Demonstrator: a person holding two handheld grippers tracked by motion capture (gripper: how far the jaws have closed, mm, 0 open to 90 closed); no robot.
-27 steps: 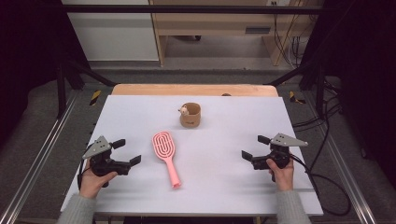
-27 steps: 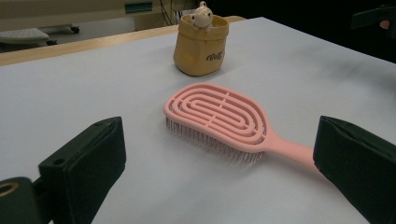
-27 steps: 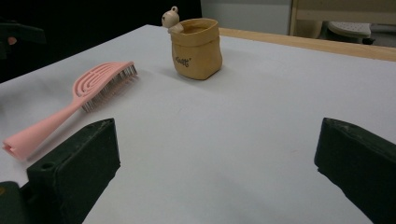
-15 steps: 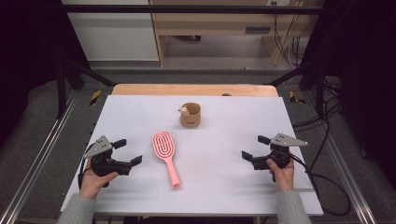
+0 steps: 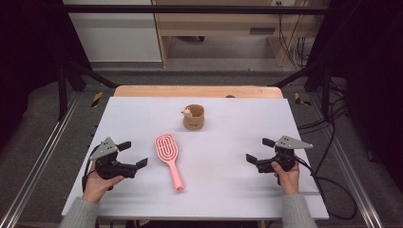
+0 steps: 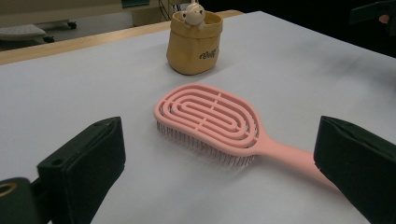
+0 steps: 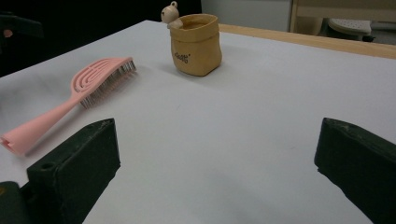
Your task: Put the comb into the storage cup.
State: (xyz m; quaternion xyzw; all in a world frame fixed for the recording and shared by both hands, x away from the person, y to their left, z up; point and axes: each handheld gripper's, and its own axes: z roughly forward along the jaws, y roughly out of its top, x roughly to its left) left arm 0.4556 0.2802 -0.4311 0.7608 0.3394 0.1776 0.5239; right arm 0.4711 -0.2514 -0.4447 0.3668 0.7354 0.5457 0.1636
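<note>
My left hand rests low on the table, its gripper wide open. The pink brush lies just beside it, bristles down. The cup stands farther back. My right gripper is open too, holding nothing.

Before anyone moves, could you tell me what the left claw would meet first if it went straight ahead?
Most likely the pink hairbrush, lying bristles-down right ahead of the open left claw; the tan pot stands farther back.

Lab: black frame, floor cables
</note>
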